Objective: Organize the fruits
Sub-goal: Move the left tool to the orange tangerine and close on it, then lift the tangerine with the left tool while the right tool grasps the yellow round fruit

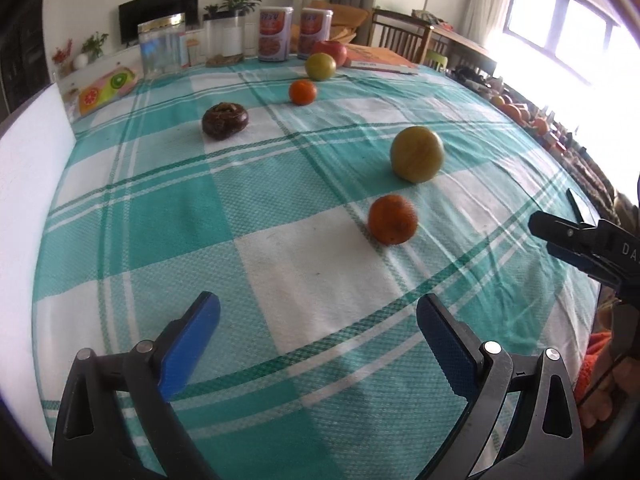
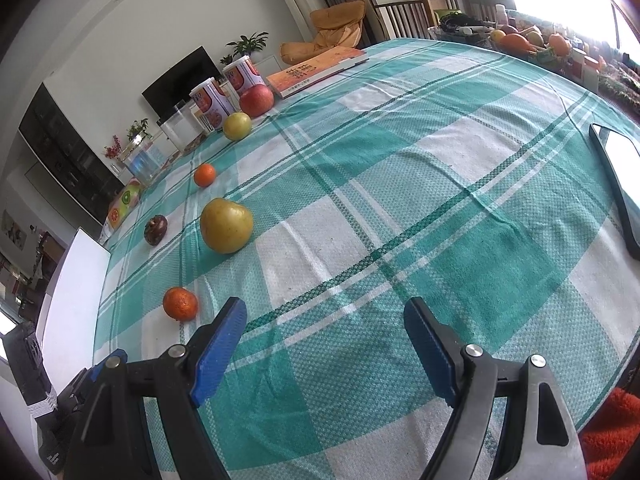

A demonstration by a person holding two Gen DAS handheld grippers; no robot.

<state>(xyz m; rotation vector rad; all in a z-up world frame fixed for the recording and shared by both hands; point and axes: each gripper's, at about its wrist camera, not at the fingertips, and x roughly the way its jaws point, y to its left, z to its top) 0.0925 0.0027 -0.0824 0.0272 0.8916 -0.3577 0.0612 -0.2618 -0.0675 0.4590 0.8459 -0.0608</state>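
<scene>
- Left gripper (image 1: 318, 326): jaws apart and empty, angled down over the checked cloth (image 1: 280, 248), with nothing between the blue pads (image 1: 192, 340).
- Right gripper (image 2: 324, 332): likewise spread with nothing held; it sits above bare cloth, and the near orange (image 2: 180, 303) lies just left of its left pad.
- Fruits: six lie loose on the cloth in a rough diagonal line. From near to far in the right wrist view: the near orange, a yellow apple (image 2: 226, 225), a dark fruit (image 2: 155, 230) off to the side, a far orange (image 2: 205, 175), a green apple (image 2: 237, 126) and a red apple (image 2: 256, 100) beside two cans (image 2: 224, 92).
- Step in hand: judged an approach; no fruit is grasped, and the like fruits are not yet paired.
- Next move: probably one gripper centres its open jaws on the near orange, lowers until the pads flank its widest part, then closes gently.
- Caution: round fruit may roll if nudged by one pad first.
</scene>
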